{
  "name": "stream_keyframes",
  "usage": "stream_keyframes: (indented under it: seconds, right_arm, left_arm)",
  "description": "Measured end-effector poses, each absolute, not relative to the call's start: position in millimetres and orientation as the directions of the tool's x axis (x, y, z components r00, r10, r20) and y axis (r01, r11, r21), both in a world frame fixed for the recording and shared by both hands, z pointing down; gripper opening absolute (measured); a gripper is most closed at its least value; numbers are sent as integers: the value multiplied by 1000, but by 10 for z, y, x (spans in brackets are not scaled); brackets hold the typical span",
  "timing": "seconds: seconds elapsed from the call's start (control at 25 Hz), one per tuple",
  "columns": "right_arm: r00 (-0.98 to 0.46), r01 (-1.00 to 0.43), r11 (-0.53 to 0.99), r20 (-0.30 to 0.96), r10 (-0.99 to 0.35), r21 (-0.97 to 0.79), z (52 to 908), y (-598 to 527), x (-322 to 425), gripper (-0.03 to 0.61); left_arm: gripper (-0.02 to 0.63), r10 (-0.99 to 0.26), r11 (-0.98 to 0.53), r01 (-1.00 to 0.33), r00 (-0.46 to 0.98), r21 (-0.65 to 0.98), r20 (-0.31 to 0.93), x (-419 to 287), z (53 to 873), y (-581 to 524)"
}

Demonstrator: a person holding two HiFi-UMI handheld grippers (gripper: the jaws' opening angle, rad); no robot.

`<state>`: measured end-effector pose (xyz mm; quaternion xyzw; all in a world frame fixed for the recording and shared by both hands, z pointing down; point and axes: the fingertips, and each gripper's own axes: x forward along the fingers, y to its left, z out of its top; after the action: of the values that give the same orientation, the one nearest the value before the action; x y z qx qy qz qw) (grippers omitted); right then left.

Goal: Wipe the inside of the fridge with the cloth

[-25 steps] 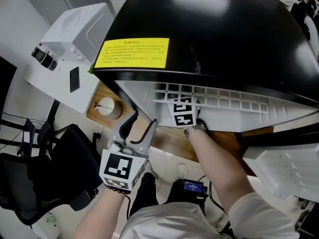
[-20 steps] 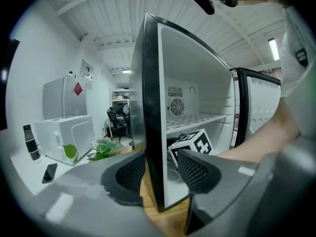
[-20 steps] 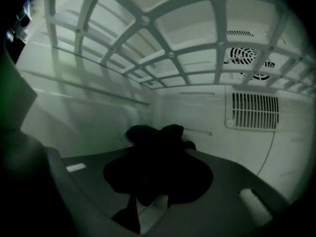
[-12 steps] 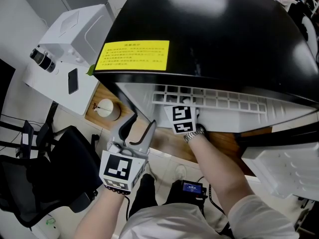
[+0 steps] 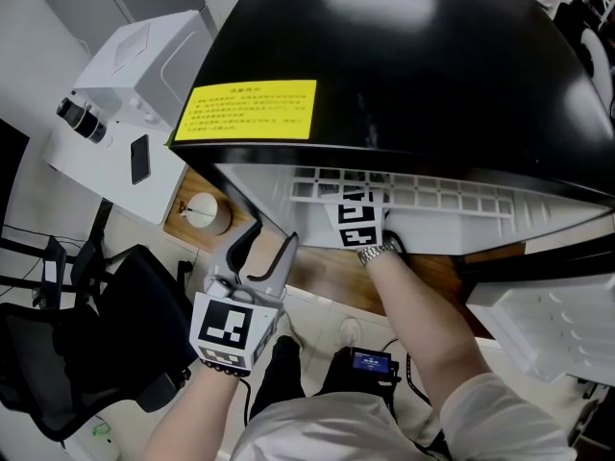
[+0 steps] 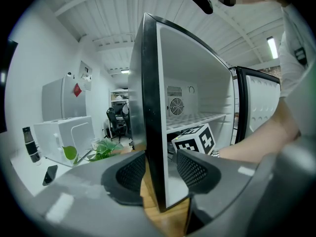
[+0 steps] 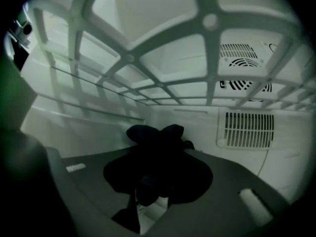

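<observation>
Only the right tool [image 7: 158, 176] has shifted: in the head view its marker cube slid a little out of the fridge [image 5: 432, 75] and back in, while the left tool [image 6: 155, 169] kept its place. Nearest, the left tool's jaws stand apart on either side of the fridge's side wall [image 6: 150, 83], apparently not pressing it. Further in, the right tool is clenched on the dark cloth [image 7: 155, 135], bunched between its jaws below the white shelf [image 7: 210, 21]. The cloth sits low, toward the back wall's vents [image 7: 245, 130]; whether it touches a surface I cannot tell. Wiping looks under way in this lower space. The shelf and upper part probably remain.
</observation>
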<state>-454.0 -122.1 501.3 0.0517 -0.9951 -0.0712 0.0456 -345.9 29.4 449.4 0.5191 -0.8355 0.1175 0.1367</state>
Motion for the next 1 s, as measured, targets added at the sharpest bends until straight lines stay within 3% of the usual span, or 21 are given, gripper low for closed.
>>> stream_keyframes:
  seconds: [1.0]
  right_arm:
    - [-917, -350, 913, 121, -380, 211, 5097, -2488, -3670, 127]
  left_arm:
    - [195, -805, 495, -868, -480, -53, 347, -3495, 4511, 289]
